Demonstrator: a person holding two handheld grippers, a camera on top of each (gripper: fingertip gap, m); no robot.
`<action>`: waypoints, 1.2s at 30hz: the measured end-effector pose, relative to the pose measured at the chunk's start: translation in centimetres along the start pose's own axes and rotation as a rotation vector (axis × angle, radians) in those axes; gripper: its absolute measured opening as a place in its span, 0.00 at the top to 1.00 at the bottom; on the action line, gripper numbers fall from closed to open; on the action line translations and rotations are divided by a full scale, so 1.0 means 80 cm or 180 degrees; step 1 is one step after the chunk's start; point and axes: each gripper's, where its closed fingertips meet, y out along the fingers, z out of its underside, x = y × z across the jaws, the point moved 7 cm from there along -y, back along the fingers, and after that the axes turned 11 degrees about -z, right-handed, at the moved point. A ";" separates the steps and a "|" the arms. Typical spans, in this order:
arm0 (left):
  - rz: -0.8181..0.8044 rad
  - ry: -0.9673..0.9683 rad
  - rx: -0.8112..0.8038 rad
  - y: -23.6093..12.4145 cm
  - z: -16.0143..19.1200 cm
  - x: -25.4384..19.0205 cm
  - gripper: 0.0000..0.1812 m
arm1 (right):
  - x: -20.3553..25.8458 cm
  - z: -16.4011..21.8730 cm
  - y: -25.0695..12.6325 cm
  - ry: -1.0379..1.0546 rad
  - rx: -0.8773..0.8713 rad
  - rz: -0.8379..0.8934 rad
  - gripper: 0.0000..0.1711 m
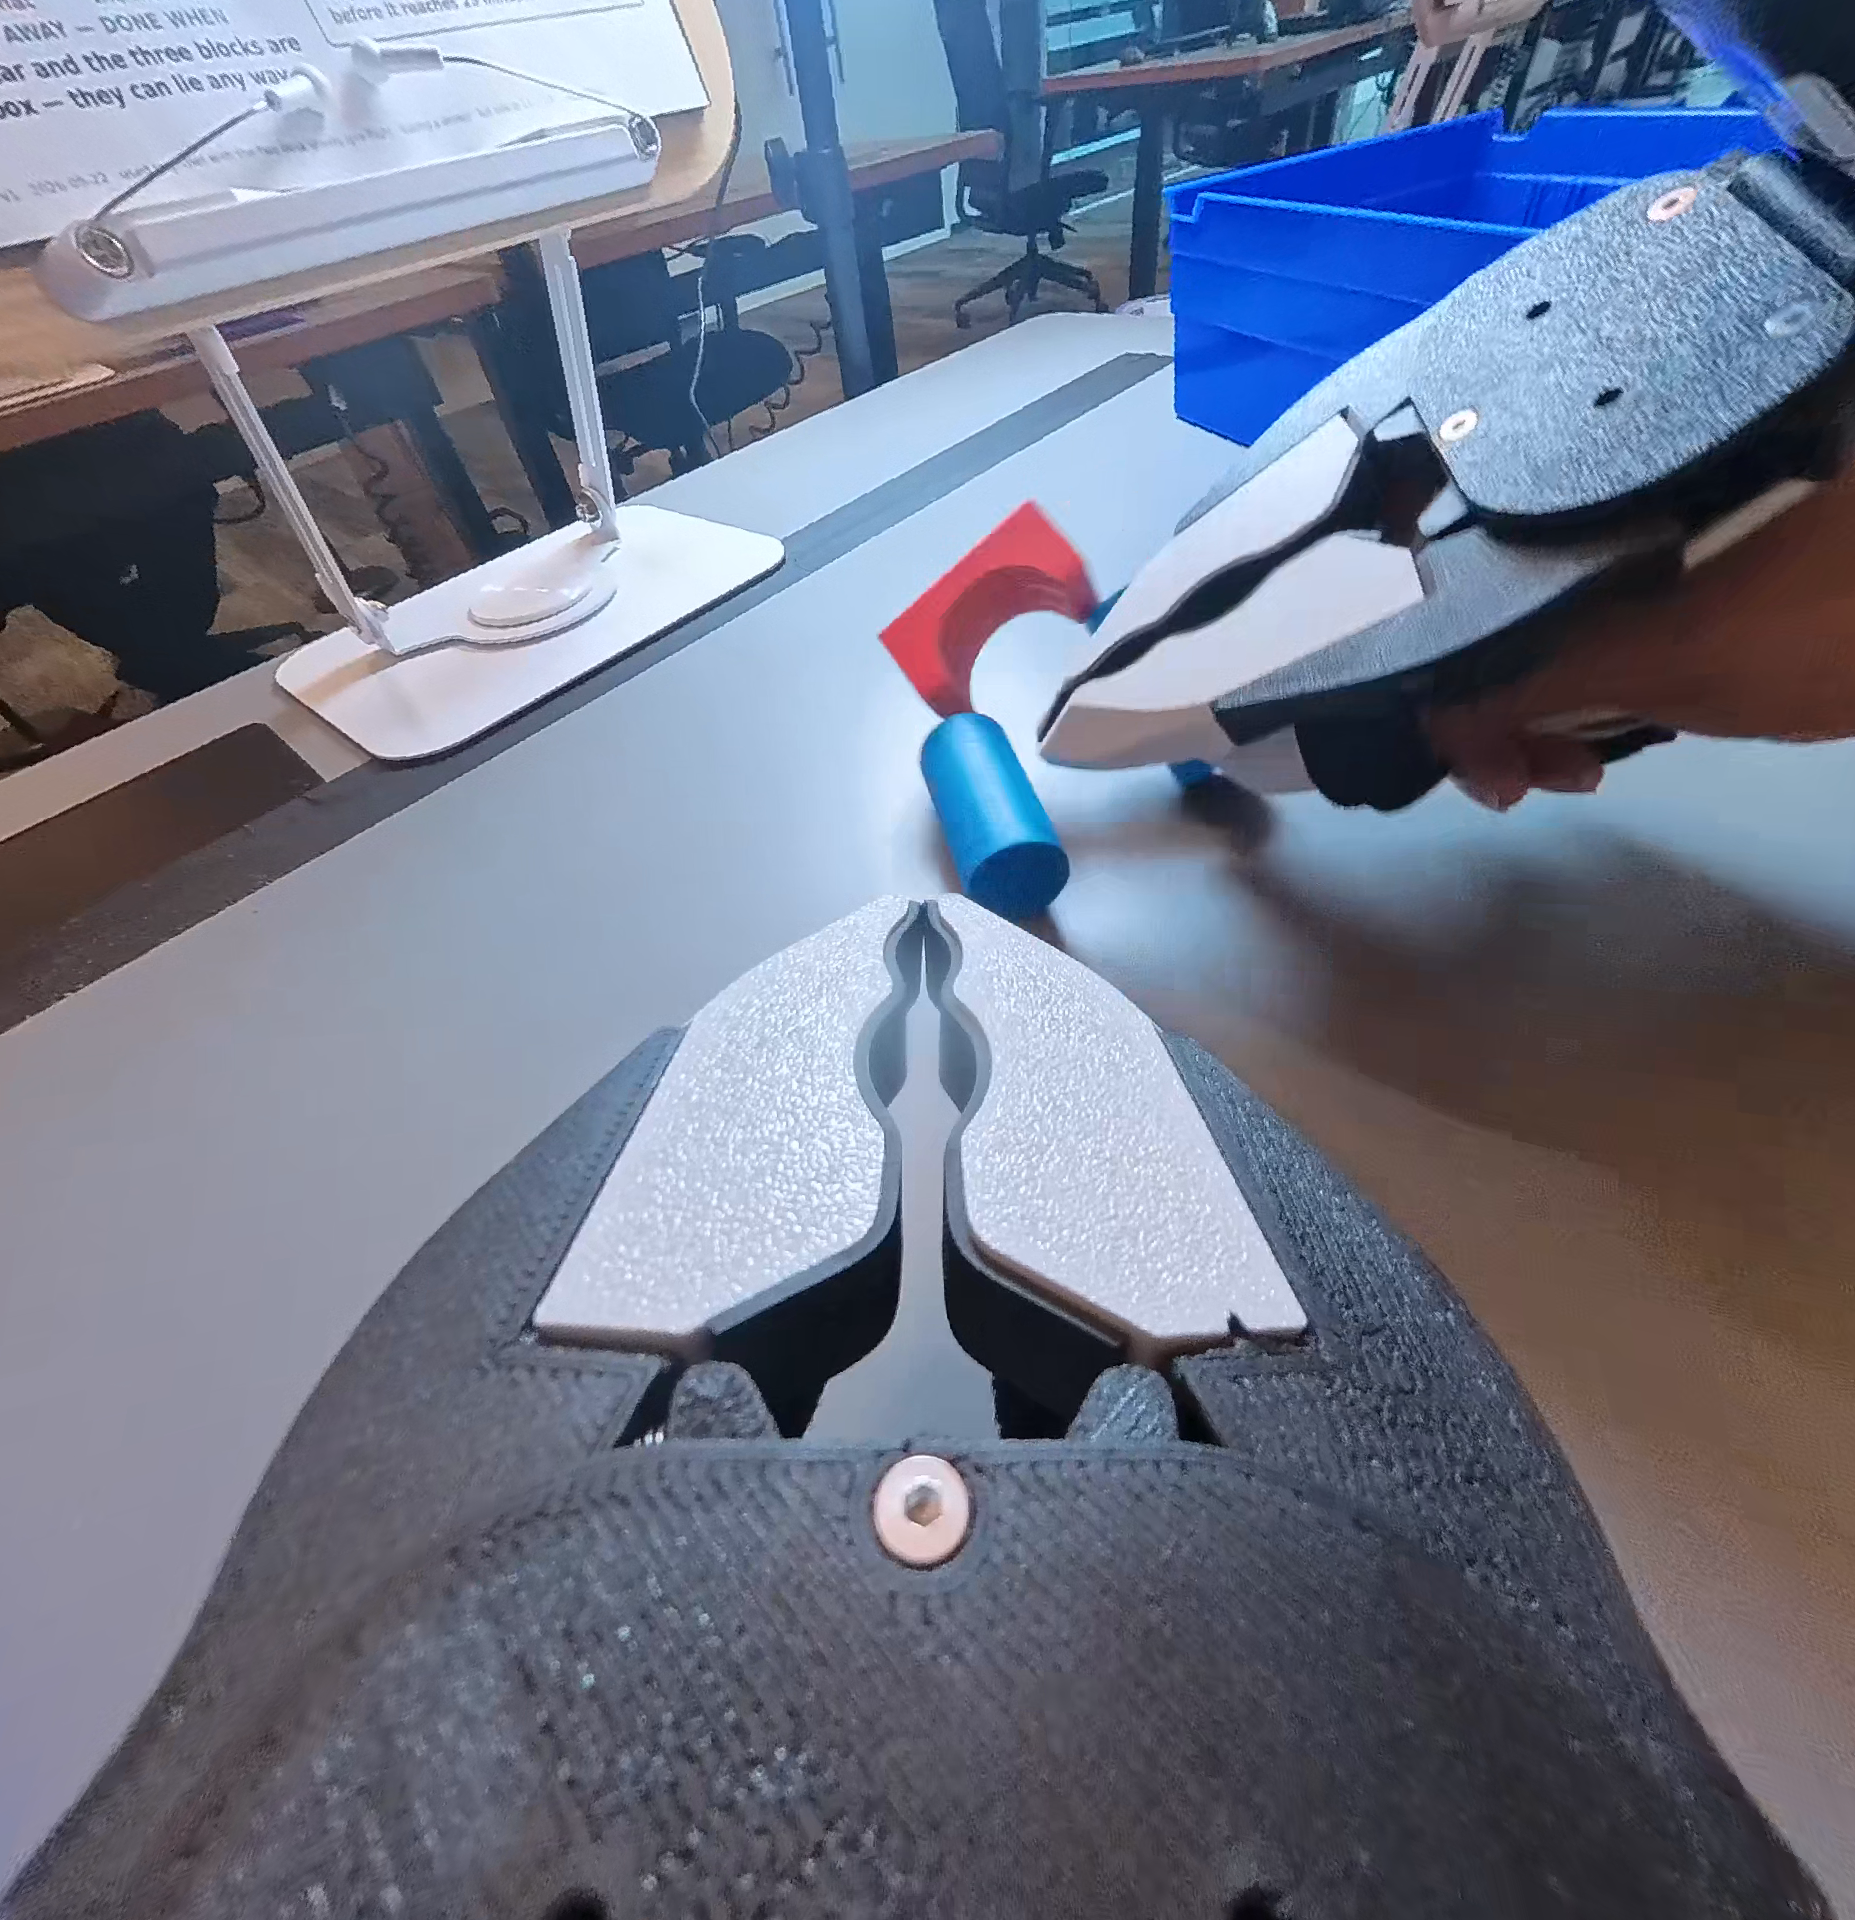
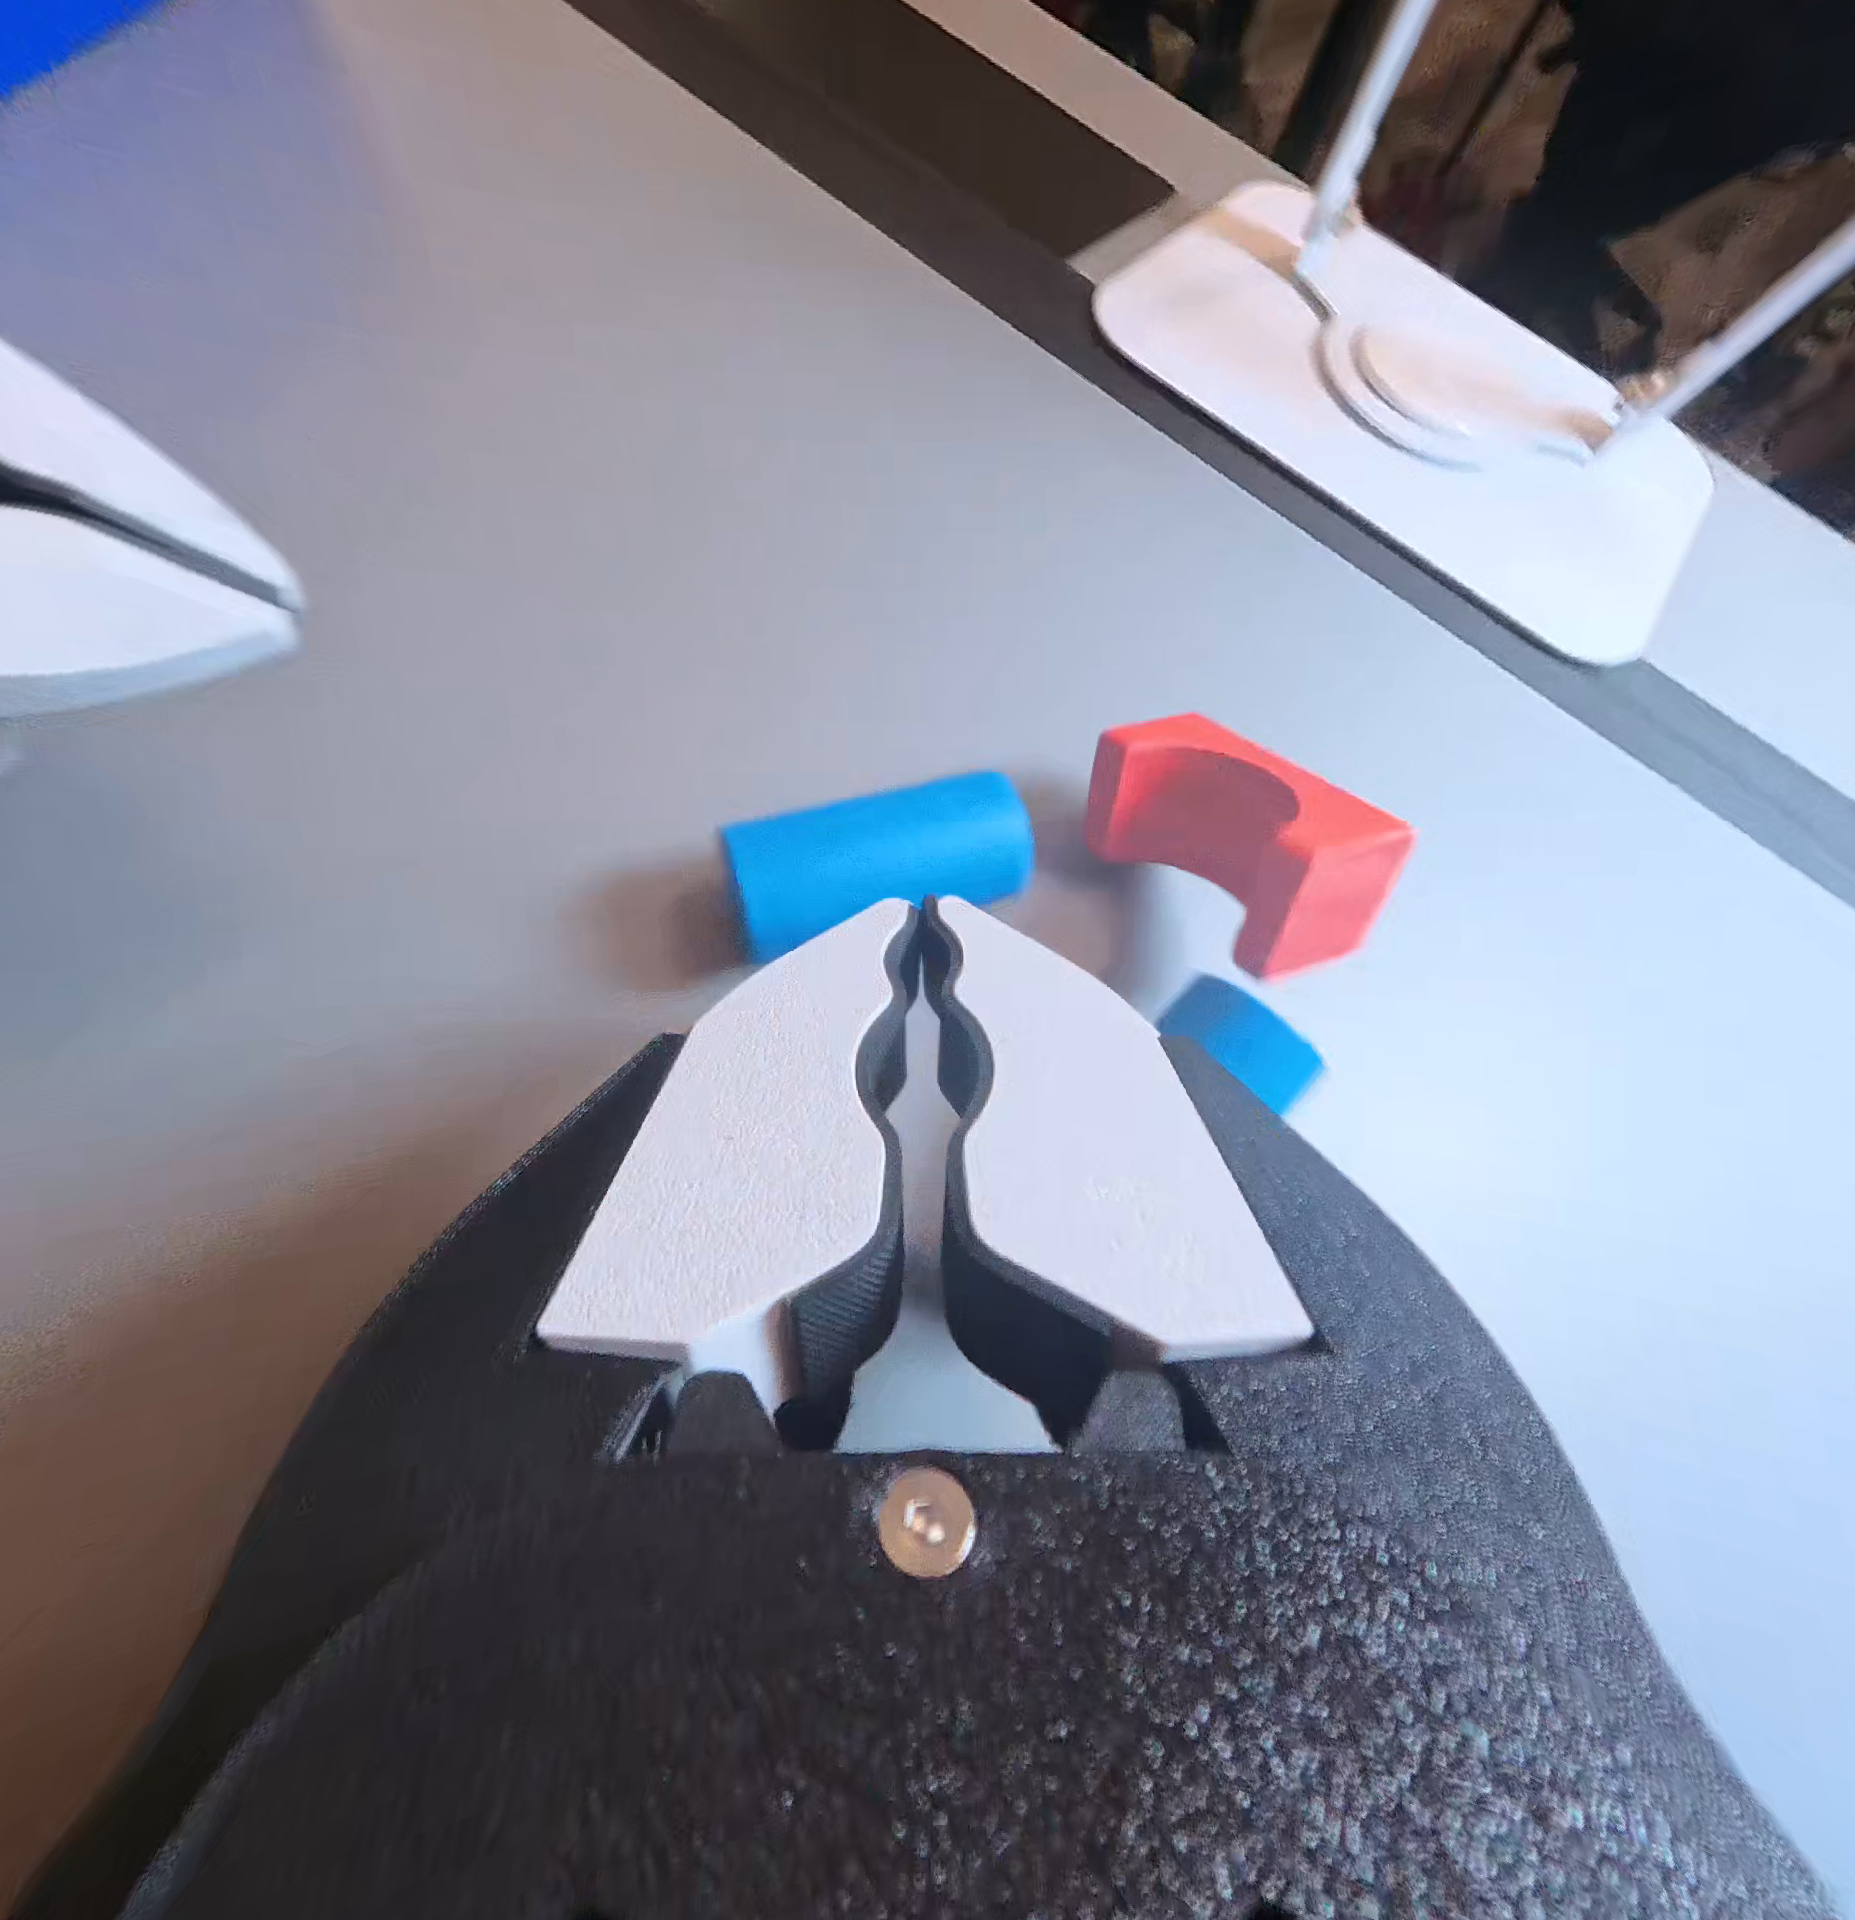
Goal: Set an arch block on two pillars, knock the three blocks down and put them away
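Lying toppled, red arch block, two smooth blue cylinders, both tongs clenched empty

Ahead of my right fingertips: toppled blue cylinder block, red arch block block passage | left of them: bare grey tabletop, free

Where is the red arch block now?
The red arch lies on its side on the table, beside the two fallen blue cylinders and short of the white stand base, right of centre in the right wrist view.
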 end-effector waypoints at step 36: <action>0.0221 -0.0161 0.0084 0.005 0.008 -0.002 1.00 | -0.235 -0.006 0.049 -0.0093 0.2055 -0.0441 0.81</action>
